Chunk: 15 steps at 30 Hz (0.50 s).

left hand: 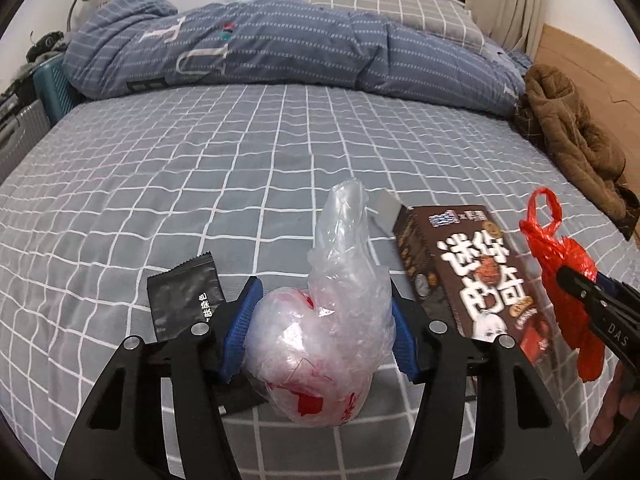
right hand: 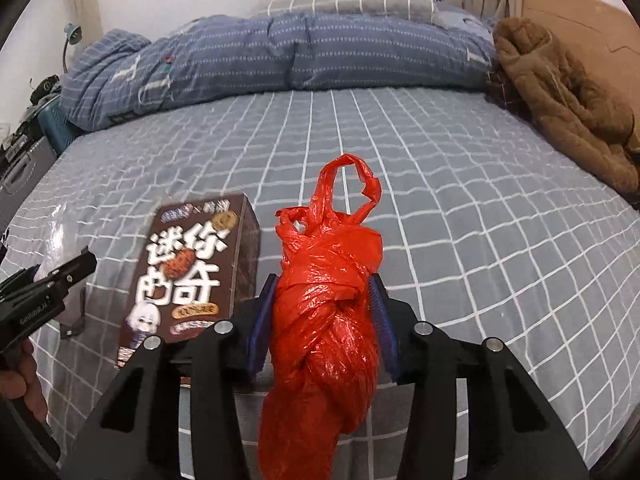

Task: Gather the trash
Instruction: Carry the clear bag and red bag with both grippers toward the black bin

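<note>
My left gripper (left hand: 320,332) clenches the clear bag (left hand: 332,340), and my right gripper (right hand: 320,320) clenches the red bag (right hand: 324,320), both above the bed (left hand: 240,168). The brown box (left hand: 468,272) lies between them, with the black sachet (left hand: 184,296) left of it. I'd lift steadily, keeping both grips firm so the slippery plastic doesn't slide.

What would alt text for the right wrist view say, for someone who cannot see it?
The right gripper clamps a knotted red plastic bag above a grey checked bed. A brown cookie box lies to its left, and the left gripper enters at the left edge.
</note>
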Tool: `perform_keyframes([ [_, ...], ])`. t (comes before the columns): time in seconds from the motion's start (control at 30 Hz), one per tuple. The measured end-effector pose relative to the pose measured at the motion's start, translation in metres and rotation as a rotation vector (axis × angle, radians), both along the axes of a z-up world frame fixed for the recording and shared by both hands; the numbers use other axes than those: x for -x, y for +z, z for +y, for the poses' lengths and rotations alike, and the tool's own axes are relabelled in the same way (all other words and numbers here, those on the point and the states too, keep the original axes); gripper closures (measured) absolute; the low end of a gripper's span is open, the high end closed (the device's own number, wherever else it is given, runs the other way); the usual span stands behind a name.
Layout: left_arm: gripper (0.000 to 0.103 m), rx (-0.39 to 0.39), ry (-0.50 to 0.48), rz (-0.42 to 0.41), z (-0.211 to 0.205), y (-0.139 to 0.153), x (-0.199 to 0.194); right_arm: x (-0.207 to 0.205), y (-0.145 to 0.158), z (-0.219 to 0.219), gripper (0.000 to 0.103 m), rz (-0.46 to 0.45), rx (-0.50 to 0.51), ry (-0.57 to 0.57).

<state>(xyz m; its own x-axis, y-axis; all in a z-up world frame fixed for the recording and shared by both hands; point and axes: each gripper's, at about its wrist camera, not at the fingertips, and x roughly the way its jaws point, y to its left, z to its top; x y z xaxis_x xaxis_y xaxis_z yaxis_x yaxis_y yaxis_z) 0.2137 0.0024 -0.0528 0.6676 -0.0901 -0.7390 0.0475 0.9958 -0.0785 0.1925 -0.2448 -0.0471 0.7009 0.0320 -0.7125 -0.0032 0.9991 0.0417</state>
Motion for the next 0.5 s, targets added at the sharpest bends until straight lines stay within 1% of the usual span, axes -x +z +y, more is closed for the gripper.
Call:
perform_keyframes([
  [0.1,0.046,0.019,-0.005,-0.004,-0.002,0.007,0.009,0.008,0.010,0.005,0.060,-0.029,0.001,0.009],
  [0.23,0.046,0.014,-0.017,-0.020,-0.009,0.014,0.024,0.019,0.018,0.012,0.060,-0.053,0.013,0.026],
  [0.5,0.045,0.017,-0.031,-0.016,-0.019,0.014,0.052,0.046,0.025,0.018,0.060,-0.073,0.013,0.039],
])
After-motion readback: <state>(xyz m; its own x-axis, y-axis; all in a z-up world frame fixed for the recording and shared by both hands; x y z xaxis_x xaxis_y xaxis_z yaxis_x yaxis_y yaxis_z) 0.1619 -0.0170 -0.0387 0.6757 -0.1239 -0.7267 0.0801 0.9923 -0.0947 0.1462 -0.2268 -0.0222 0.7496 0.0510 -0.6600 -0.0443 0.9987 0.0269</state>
